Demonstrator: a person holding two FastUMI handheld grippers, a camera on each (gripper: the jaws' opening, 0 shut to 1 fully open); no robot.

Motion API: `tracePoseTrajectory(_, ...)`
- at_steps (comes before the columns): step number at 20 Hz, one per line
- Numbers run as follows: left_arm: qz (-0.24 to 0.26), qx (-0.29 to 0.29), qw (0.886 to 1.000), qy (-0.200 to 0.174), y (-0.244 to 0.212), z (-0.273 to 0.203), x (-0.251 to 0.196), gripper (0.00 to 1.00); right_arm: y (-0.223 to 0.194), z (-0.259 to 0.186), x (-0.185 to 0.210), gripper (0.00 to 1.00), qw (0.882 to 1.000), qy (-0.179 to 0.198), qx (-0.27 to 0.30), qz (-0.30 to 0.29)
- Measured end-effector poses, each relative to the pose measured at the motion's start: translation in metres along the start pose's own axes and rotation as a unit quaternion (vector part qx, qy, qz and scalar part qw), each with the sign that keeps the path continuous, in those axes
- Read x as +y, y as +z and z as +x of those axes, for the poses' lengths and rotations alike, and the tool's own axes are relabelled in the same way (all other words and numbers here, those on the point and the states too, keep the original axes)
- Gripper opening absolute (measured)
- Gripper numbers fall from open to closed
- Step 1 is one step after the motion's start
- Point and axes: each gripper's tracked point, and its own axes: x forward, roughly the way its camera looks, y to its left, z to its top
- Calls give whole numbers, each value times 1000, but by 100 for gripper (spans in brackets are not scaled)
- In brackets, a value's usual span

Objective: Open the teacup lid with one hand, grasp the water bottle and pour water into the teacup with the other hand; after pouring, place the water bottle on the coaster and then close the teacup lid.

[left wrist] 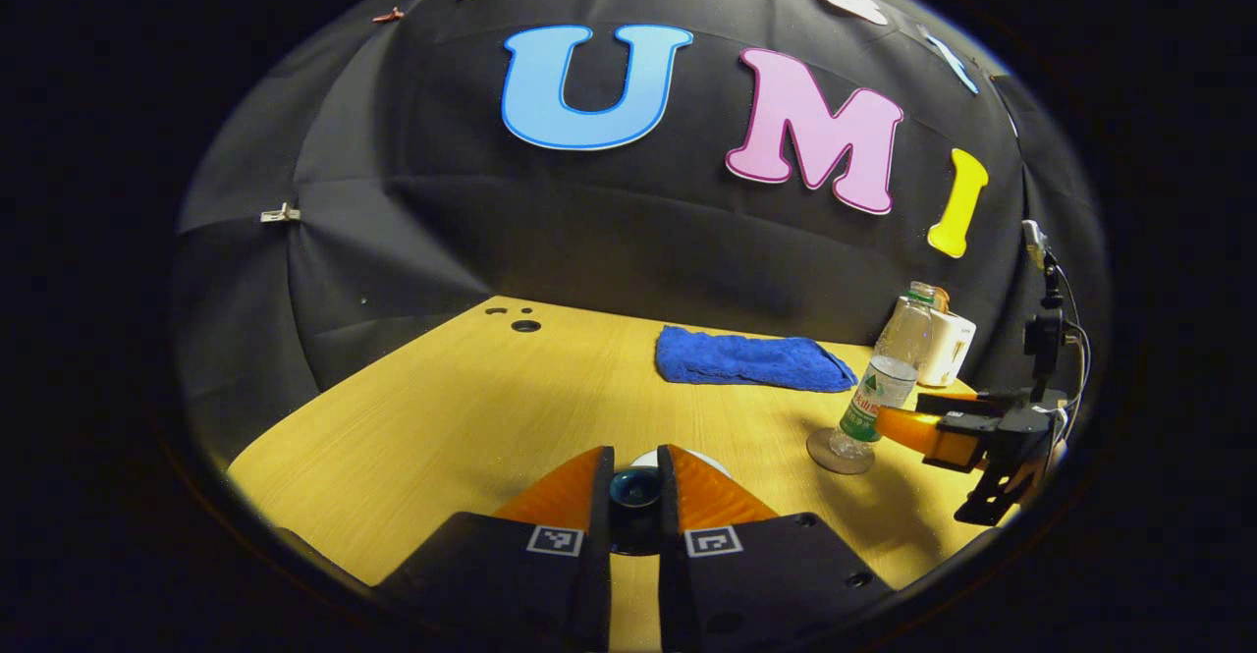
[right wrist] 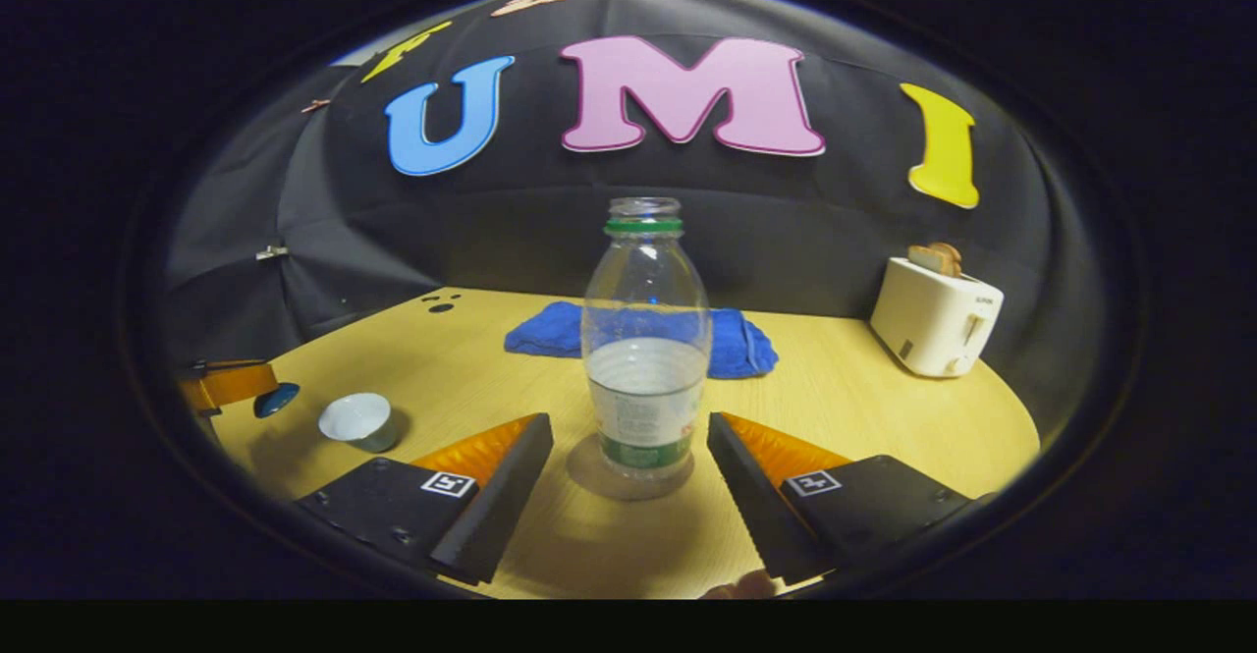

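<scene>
In the left gripper view, the left gripper [left wrist: 635, 481] is seen at the bottom with its two fingers drawn narrow and pressed on the dark blue knob of the teacup lid [left wrist: 634, 487], which is held between them. A sliver of white rim is seen just behind the knob; whether it belongs to the lid or to the cup cannot be told from here. The wooden table [left wrist: 462, 408] is spread out ahead, and a folded blue towel [left wrist: 748, 358] is laid near its far edge. To the right, the water bottle [left wrist: 881, 383] is seen standing upright on a round coaster [left wrist: 841, 451], uncapped and partly filled. The right gripper [left wrist: 908, 417] is seen beside the bottle, its fingers reaching toward the labelled lower part. A white toaster [left wrist: 945, 344] is placed behind the bottle.

In the right gripper view, the water bottle [right wrist: 645, 339] is centred and upright on the coaster [right wrist: 589, 476], with water up to about the middle. The right gripper [right wrist: 628, 452] is shown with its fingers spread wide, one on either side of the bottle's base and clear of it, so nothing is gripped. At the far left, the open white teacup [right wrist: 357, 420] is set on the table [right wrist: 864, 388], and the lid [right wrist: 276, 400] is held apart from it in the left gripper [right wrist: 260, 393]. The towel [right wrist: 550, 331] is seen behind the bottle and the toaster [right wrist: 935, 316] at the right, with a slice of bread [right wrist: 938, 258] standing in its slot.
</scene>
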Motion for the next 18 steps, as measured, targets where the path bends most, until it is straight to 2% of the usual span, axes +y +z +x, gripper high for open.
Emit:
tracePoseTrajectory(4, 23, -9, 1000, -17, 5, 15, -11, 23, -18, -12, -16, 96, 999, -12, 24, 24)
tracePoseTrajectory(7, 42, -10, 999, -24, -1, 27, -18, 23, -26, -27, -22, 100, 998, -19, 37, 44)
tracePoseTrajectory(10, 51, -14, 998, -30, -9, 37, -26, 23, -25, -41, -27, 100, 998, -24, 34, 39)
tracePoseTrajectory(11, 57, -13, 998, -31, -13, 42, -28, 27, -25, -44, -29, 95, 998, -25, 35, 36)
tracePoseTrajectory(12, 65, -15, 997, -31, -15, 46, -29, 23, -26, -46, -30, 100, 999, -25, 36, 32)
tracePoseTrajectory(18, 89, -15, 995, -36, -27, 60, -32, 24, -26, -49, -35, 100, 998, -25, 37, 36)
